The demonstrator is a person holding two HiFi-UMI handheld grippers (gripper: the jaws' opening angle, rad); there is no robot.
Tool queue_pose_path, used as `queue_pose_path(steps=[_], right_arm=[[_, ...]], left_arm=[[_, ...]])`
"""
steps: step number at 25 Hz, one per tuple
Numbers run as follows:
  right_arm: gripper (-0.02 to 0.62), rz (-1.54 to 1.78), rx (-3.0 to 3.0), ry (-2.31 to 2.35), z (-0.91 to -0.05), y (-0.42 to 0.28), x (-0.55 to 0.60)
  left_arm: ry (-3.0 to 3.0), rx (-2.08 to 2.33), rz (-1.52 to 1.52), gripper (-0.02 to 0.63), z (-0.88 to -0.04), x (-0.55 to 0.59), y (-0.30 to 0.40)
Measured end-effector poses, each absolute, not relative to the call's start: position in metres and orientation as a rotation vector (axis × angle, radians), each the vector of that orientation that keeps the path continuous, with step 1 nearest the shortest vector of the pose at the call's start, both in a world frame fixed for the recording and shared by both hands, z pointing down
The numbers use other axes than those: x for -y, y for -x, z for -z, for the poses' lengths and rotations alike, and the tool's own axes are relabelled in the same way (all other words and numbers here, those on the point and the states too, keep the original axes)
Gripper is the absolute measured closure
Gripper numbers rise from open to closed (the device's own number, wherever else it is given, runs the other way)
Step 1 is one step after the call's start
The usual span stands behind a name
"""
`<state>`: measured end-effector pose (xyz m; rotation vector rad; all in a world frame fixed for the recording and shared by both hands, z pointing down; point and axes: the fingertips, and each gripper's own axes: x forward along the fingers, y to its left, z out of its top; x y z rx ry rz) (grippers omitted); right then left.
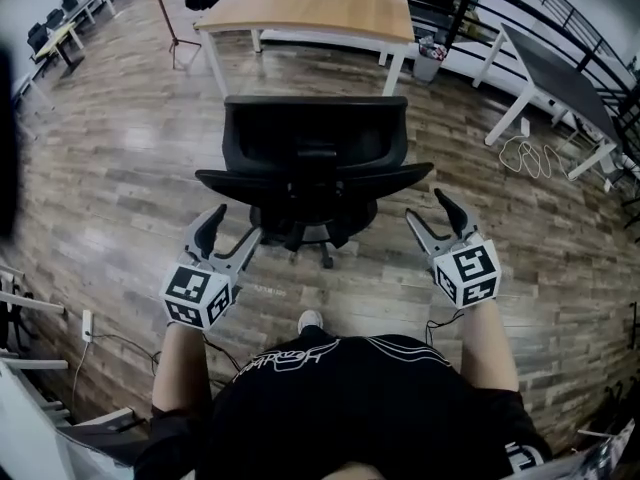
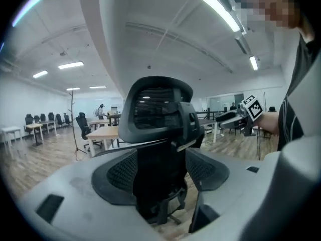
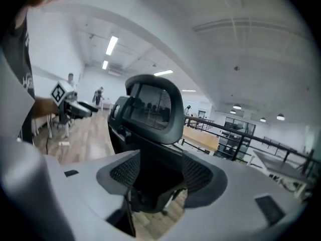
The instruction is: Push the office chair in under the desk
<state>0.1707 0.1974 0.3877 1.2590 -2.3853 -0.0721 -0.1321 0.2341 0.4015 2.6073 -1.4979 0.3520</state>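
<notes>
A black office chair [image 1: 315,163] stands on the wood floor with its back toward me, a short way in front of a wooden-topped desk [image 1: 310,8] on white legs. My left gripper [image 1: 232,226] hovers behind the chair's left side, open and touching nothing. Behind the chair's right side is my right gripper [image 1: 427,210], also open and apart from it. In the left gripper view the chair's backrest [image 2: 158,114] fills the gap between the wide jaws, with the desk [image 2: 103,133] beyond. The right gripper view shows the same backrest [image 3: 150,109] and the desk [image 3: 200,139].
A dark-topped desk [image 1: 560,78] stands at the right with a white cable coil [image 1: 530,155] on the floor by it. A bin [image 1: 428,63] sits near the wooden desk's right leg. A stand [image 1: 165,13] and several chairs [image 1: 60,18] lie far left.
</notes>
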Motion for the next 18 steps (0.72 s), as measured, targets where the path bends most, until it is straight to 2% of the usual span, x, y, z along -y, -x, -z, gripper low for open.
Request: queue_pose_path(steps=[10,18], right_arm=[[0.325,0.392,1.988,-1.128,-0.427,-0.172,-0.136],[0.322,0.481,1.851,-1.039,-0.442,-0.177,-0.115]], left_arm=[[-2.675,1.633,-0.988,0.325,-0.429,-0.177,0.192],[-2.773,1.462,-1.310,0.327,-0.452,-0.154,0.187]])
